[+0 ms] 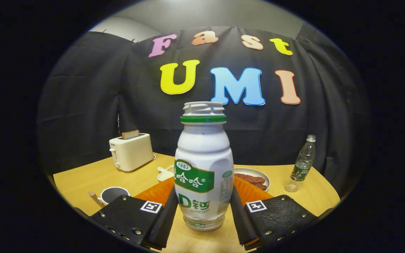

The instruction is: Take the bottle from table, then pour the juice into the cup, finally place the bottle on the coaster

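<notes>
A white drink bottle (203, 168) with a green label and an uncapped neck stands upright between my fingers. My gripper (203, 205) is shut on it, one finger pressing each side of its lower body. Whether its base rests on the wooden table (83, 179) or hangs just above it, I cannot tell. An orange coaster (156, 192) lies just beyond the fingers, partly hidden behind the bottle. A white cup (113, 194) with a dark inside sits to the left of the left finger.
A white toaster (131, 151) with a slice of bread stands at the back left. Beyond the coaster are a small white dish (163, 173) and a plate of browned food (255, 177). A clear water bottle (304, 160) stands at the far right, a cap (291, 187) by its foot.
</notes>
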